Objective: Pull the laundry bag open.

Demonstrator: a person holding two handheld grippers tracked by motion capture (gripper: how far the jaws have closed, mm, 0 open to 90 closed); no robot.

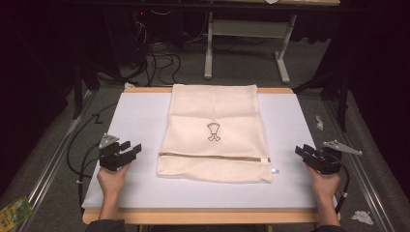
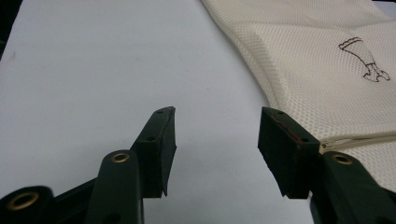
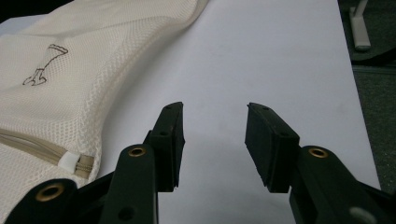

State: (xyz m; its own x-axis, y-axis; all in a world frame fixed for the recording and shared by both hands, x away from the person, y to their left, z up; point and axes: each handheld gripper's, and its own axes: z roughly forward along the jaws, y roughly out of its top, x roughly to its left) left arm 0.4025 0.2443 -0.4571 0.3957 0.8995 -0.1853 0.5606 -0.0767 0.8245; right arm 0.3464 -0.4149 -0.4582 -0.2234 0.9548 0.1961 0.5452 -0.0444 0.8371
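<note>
mesh bag (image 1: 214,135): one, laid flat at frame centre, one dark emblem printed, no lettering legible | left gripper (image 1: 128,151): jaws apart, lower left | right gripper (image 1: 302,151): jaws apart, lower right

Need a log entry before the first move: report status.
Left hand-held gripper and right hand-held gripper open, empty. Mesh bag flat between them, untouched. Nothing in the way.

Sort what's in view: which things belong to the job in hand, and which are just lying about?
In the job: mesh laundry bag, its zipper, left gripper, right gripper, both open.

Lying about: green packet, paper scraps on the floor, cables.
</note>
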